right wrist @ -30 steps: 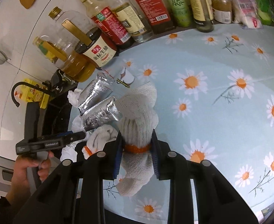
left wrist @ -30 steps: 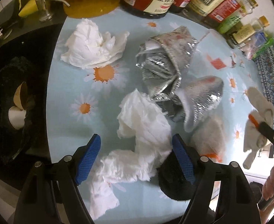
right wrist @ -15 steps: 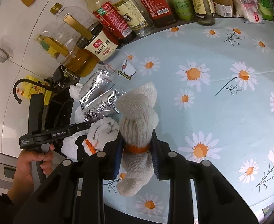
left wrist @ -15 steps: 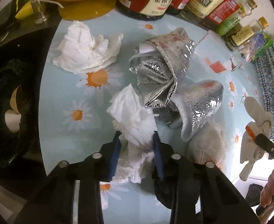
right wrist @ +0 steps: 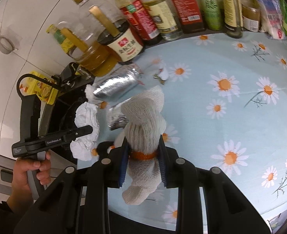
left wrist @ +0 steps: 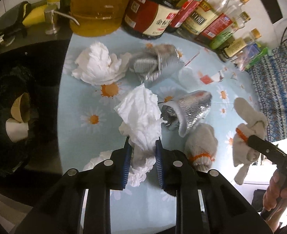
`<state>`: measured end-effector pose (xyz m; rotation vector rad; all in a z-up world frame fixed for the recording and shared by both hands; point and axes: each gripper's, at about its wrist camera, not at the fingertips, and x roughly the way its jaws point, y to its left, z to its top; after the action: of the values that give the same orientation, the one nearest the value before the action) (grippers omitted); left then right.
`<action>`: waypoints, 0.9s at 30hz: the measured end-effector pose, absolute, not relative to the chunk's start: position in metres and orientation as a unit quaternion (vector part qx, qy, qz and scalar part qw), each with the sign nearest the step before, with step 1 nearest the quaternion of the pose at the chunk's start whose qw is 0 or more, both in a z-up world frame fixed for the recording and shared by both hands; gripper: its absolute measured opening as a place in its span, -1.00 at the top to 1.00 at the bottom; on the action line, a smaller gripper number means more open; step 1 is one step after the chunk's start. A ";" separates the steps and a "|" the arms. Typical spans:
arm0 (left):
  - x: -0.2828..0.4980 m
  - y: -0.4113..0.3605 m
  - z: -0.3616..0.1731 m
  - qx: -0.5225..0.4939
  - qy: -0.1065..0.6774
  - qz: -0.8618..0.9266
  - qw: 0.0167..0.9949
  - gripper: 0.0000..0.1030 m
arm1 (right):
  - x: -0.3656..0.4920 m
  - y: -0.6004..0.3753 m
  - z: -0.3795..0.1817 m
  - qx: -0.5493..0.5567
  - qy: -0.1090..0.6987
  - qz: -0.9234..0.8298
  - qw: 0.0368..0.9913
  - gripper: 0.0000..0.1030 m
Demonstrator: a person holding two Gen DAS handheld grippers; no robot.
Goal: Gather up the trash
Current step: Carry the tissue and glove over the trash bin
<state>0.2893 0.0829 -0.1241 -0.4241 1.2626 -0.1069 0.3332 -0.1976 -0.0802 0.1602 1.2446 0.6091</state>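
left gripper: jaws clamped on a crumpled white tissue, which stands up between the blue pads, its tail hanging below them.
right gripper: jaws narrowed onto a grey knit glove, gripped at its orange cuff band; the glove's fingers point away from the camera and its open end droops below the pads.
just beside the held tissue: a crushed silver foil wrapper and a 2nd grey glove lying on the daisy-print tablecloth.
farther out: another crumpled white tissue touching a 2nd silver wrapper.
left edge, off the table: a black-lined bin holding a paper cup and a brown scrap.
back edge: a row of sauce and oil bottles, upright against the wall.
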 end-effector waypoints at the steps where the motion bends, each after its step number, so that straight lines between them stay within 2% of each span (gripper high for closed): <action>1: 0.288 0.086 -0.120 -0.198 0.583 -0.053 0.786 0.58 | 0.332 -0.193 -0.079 0.072 0.572 0.281 0.767 0.44; 16: 0.255 0.155 -0.079 -0.213 0.538 -0.061 0.814 0.58 | 0.309 -0.099 -0.067 0.042 0.563 0.315 0.763 0.44; 27: 0.229 0.227 -0.069 -0.230 0.517 -0.034 0.824 0.58 | 0.297 -0.017 -0.070 0.021 0.559 0.349 0.752 0.44</action>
<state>0.2290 0.2268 -0.0693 -0.4896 1.0997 -0.0728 0.2973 -0.0167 -0.0697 0.0451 1.2203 0.7633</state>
